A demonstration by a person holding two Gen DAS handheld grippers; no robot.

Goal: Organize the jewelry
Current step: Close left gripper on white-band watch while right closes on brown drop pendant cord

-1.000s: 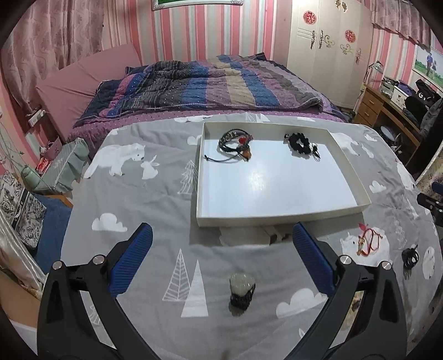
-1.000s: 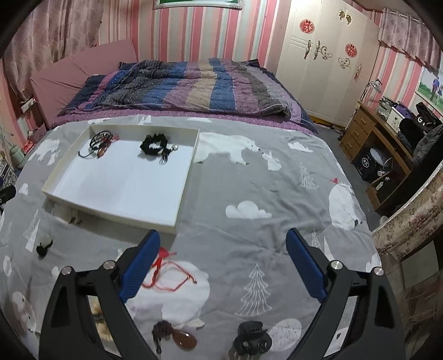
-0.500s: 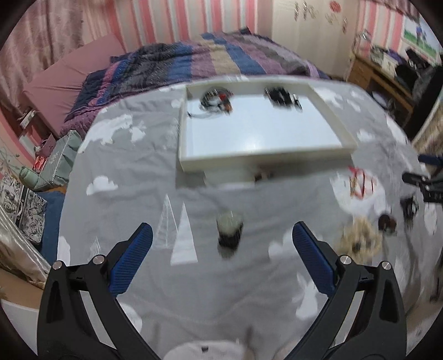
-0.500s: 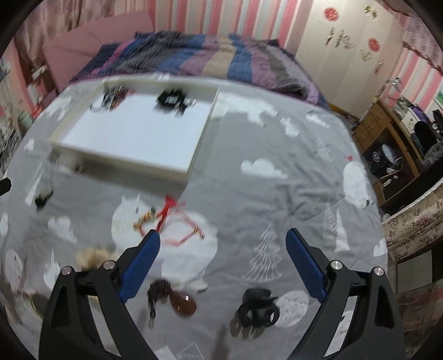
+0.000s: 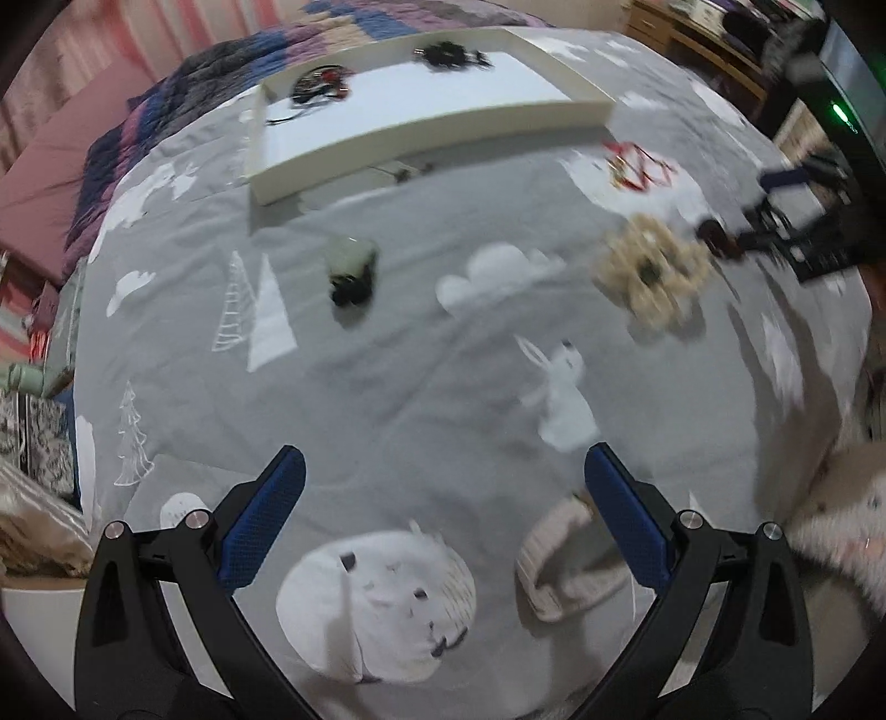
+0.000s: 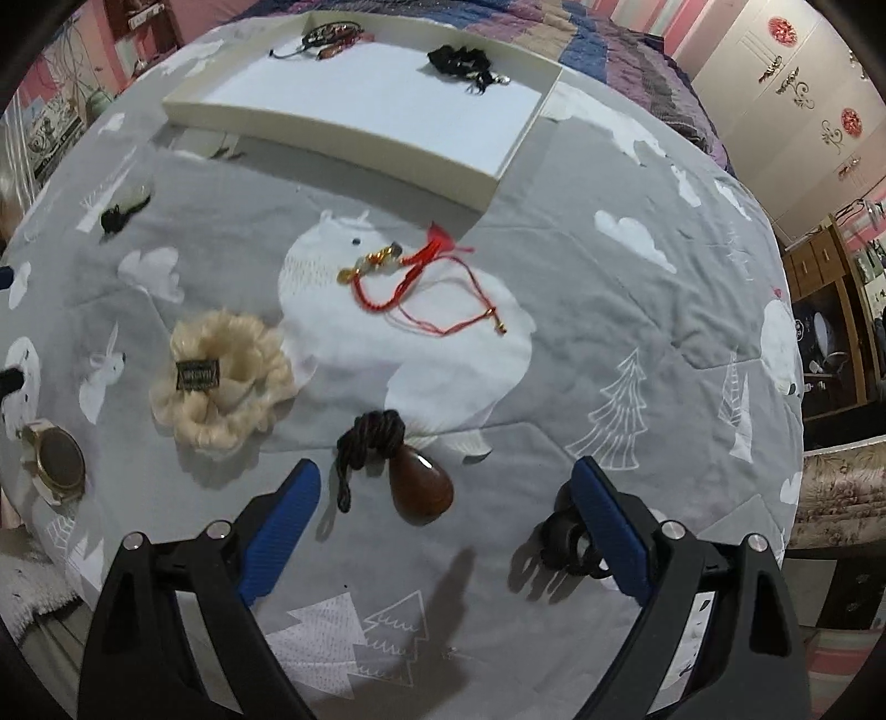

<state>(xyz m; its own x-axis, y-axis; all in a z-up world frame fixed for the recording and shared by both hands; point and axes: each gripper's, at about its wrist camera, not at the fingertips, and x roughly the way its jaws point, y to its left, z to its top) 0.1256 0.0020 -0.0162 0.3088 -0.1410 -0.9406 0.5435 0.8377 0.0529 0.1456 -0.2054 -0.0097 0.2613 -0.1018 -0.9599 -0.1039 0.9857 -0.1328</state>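
A white tray point(image 6: 354, 149) lies at the far side of the grey printed cloth and holds a dark bracelet point(image 6: 326, 39) and a black scrunchie point(image 6: 462, 61); it also shows in the left wrist view point(image 5: 421, 138). My right gripper point(image 6: 446, 493) is open, low over a brown teardrop pendant on a dark cord point(image 6: 418, 484). A black clip point(image 6: 570, 545) lies by its right finger. Beyond lie a red string bracelet point(image 6: 426, 282), a cream scrunchie point(image 6: 221, 376) and a watch point(image 6: 55, 459). My left gripper point(image 5: 443, 484) is open and empty above the cloth. A pale stone on a black cord point(image 5: 351, 271) lies ahead of it.
A beige band point(image 5: 559, 559) lies near my left gripper's right finger. The striped quilt point(image 6: 609, 50) is behind the tray. A wardrobe point(image 6: 786, 83) and a desk point(image 6: 830, 310) stand to the right. The other gripper shows blurred at the right of the left wrist view point(image 5: 786, 216).
Both grippers have pulled back and tilted down toward the cloth. The pendant, clip and scrunchie now sit close in front of my right gripper. Both stay open.
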